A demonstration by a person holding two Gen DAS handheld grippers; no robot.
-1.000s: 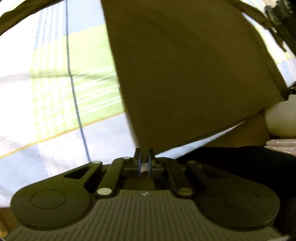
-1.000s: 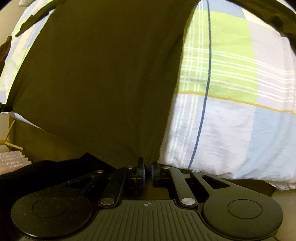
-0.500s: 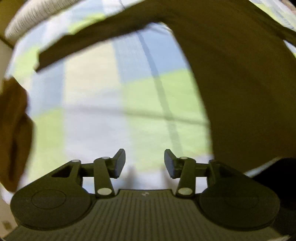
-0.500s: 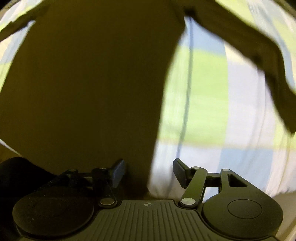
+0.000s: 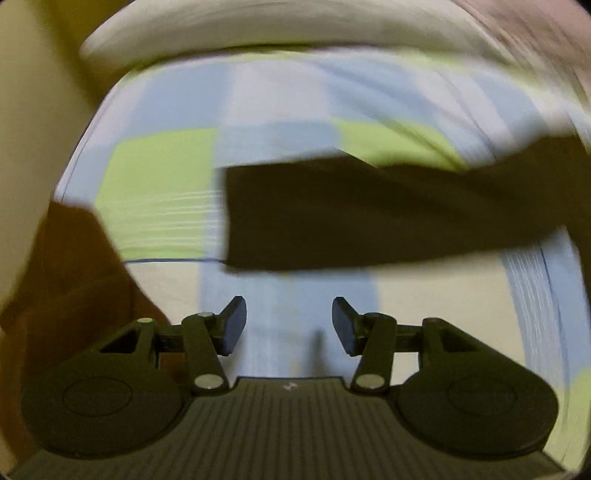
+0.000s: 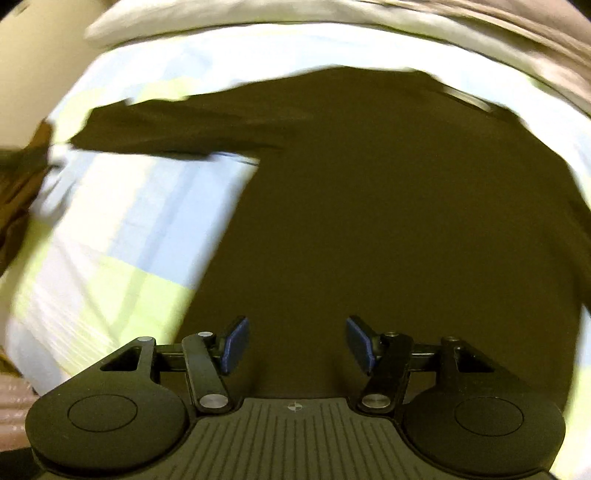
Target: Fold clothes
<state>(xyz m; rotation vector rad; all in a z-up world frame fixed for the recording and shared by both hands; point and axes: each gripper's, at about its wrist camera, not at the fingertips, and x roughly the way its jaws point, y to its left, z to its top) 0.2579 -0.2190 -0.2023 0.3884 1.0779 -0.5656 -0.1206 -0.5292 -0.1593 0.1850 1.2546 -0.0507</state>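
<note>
**Both grippers hang open above a dark shirt on a checked bed**

The left gripper [image 5: 288, 325] has its jaws spread wide with nothing between them, poised over the checked bedsheet [image 5: 155, 192] of pale blue, lime green and white. Just beyond its fingertips, one sleeve [image 5: 332, 218] of the dark olive shirt lies flat across the sheet, its cuff end pointing left. A brown garment [image 5: 74, 266] sits bunched at the sheet's left edge, and a pale pillow [image 5: 258, 26] lies along the far side.

The right gripper [image 6: 295, 343] is likewise spread apart and empty, hovering over the body of the dark olive shirt [image 6: 388, 221], which is laid out flat and fills most of the right wrist view, one sleeve extended to the left. Both views are motion-blurred.
</note>
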